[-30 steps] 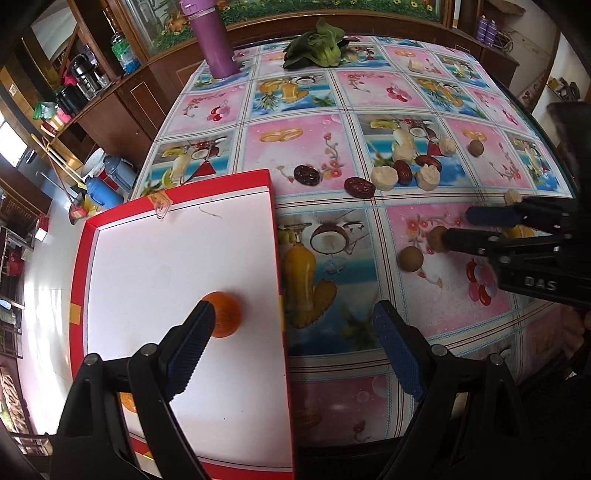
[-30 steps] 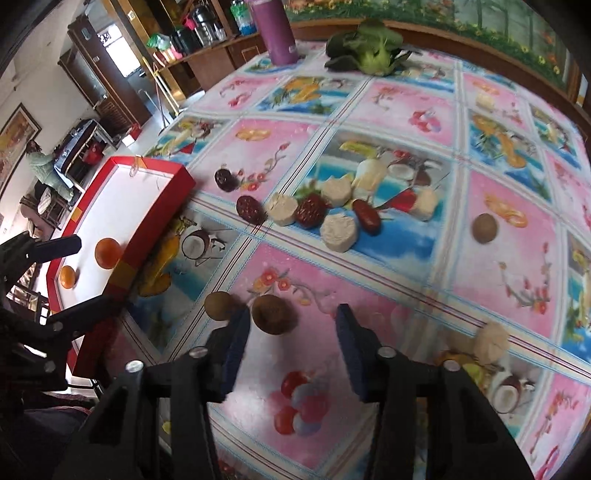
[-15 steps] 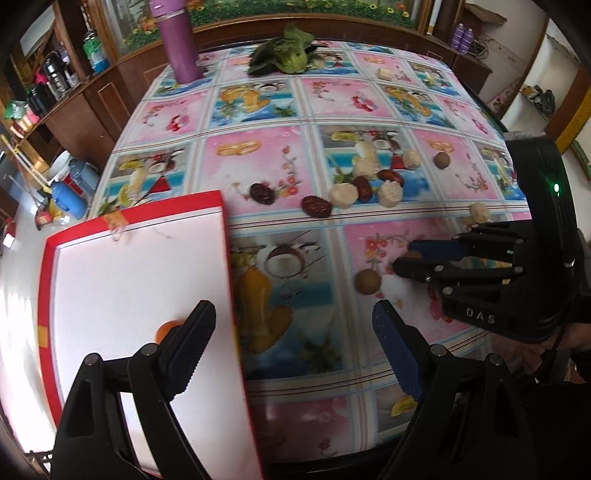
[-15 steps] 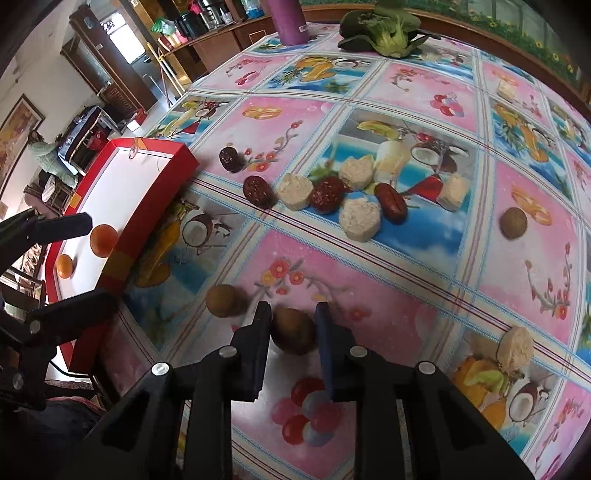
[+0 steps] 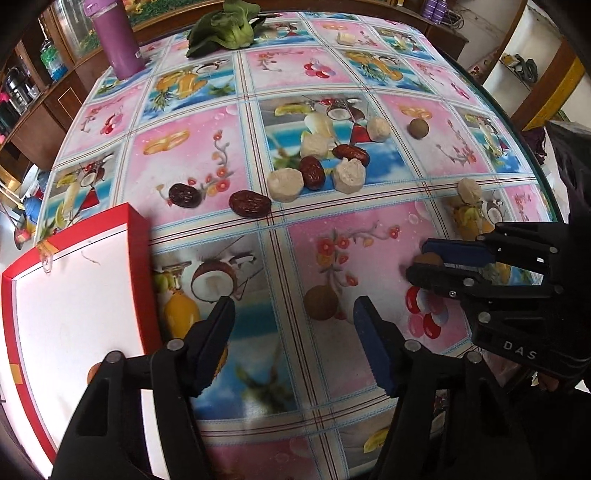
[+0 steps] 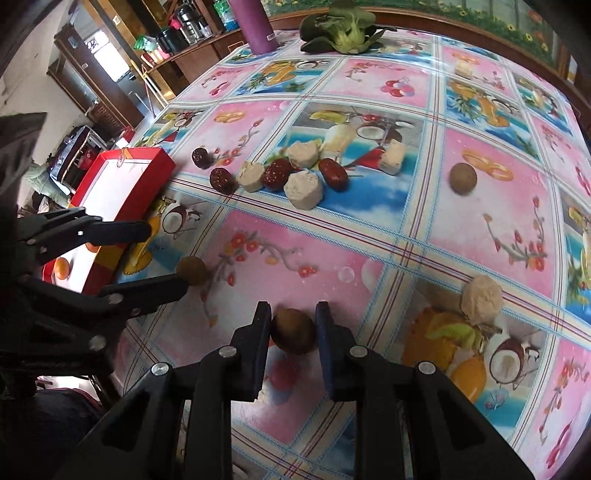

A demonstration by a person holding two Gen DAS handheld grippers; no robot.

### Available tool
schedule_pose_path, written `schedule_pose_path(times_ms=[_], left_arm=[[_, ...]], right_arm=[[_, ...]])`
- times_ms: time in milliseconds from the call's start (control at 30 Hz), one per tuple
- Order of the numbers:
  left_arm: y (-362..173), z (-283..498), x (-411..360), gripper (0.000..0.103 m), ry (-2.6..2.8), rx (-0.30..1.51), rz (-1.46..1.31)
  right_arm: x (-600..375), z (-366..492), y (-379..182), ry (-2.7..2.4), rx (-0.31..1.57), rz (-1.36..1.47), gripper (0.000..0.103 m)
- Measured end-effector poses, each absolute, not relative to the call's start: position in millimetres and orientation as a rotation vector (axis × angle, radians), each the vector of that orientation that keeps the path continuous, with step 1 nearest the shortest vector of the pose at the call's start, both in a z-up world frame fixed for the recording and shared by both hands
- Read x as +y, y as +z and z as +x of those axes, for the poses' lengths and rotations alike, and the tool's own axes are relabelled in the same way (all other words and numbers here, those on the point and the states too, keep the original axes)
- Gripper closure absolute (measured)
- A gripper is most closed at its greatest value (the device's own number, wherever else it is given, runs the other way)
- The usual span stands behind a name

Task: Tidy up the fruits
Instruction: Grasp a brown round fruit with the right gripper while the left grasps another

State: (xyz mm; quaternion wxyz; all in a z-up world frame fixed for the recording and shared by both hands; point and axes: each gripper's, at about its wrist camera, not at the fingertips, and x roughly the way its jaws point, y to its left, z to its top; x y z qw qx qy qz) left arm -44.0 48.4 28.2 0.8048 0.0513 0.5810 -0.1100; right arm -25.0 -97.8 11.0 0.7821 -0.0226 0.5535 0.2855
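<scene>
My right gripper [image 6: 293, 325] is shut on a round brown fruit [image 6: 295, 330] low over the tablecloth; in the left wrist view that gripper [image 5: 424, 262] holds the fruit [image 5: 428, 258] at the right. My left gripper [image 5: 295, 343] is open, and a second brown fruit [image 5: 320, 302] lies on the cloth just ahead of its fingertips. The same fruit [image 6: 192, 270] shows beside the left gripper [image 6: 162, 258] in the right wrist view. A red tray with a white floor [image 5: 140, 258] sits at the left and holds orange fruits [image 6: 61, 266].
Dark red dates [image 5: 249, 204] and pale chunks [image 5: 285, 184] cluster mid-table. Another brown fruit [image 6: 462, 178] and a pale lump [image 6: 482, 295] lie to the right. A purple bottle [image 5: 118, 37] and leafy greens [image 5: 225, 29] stand at the far edge.
My right gripper has shut on the brown fruit it was straddling. My left gripper has moved right, off the tray, up to the second brown fruit.
</scene>
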Motion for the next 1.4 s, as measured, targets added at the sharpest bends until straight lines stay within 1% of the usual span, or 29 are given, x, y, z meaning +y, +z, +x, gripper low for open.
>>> schedule_pose_path(times_ms=[33,100,133,200,367,433,500,633,667,700,933,1067,1233,1400], left_arm=[[26,-43,47,0.04,-0.242,1.246,0.113],[21,-42,47,0.047,-0.244,1.26,0.11],[18,-42,47,0.048,-0.25,1.27,0.101],[13,-41,47,0.055,-0.252,1.283,0.096],[12,-40,45,0.056,-0.26,1.261,0.106],[12,-37,44,0.059,-0.264,1.256,0.101],[12,-36,43,0.066,-0.272,1.256,0.101],[13,-36,43,0.073,-0.288,1.253,0.101],[13,-36,43,0.078,-0.289,1.252,0.099],[13,-35,43,0.08,-0.289,1.254,0.095],[15,-37,48,0.08,-0.298,1.252,0.057],[29,-45,58,0.08,-0.299,1.222,0.017],[57,-60,87,0.08,-0.252,1.161,-0.051],[81,-80,137,0.08,-0.136,1.1,-0.119]], right_arm=[[-98,-25,11,0.614,1.195,-0.046,0.08],[-98,-25,11,0.61,1.193,-0.045,0.08],[-98,-26,11,0.609,1.192,-0.045,0.08],[-98,-27,11,0.607,1.189,-0.044,0.08],[-99,-28,10,0.604,1.182,-0.049,0.08],[-99,-28,10,0.603,1.183,-0.052,0.08],[-99,-28,11,0.602,1.184,-0.052,0.08],[-100,-29,11,0.601,1.186,-0.054,0.08],[-99,-29,11,0.601,1.186,-0.054,0.08],[-99,-29,11,0.6,1.186,-0.054,0.08],[-96,-28,13,0.593,1.185,-0.067,0.08],[-86,-27,24,0.617,1.16,-0.082,0.08],[-55,-25,38,0.689,1.121,-0.124,0.08],[-15,-21,51,0.767,1.085,-0.166,0.08]])
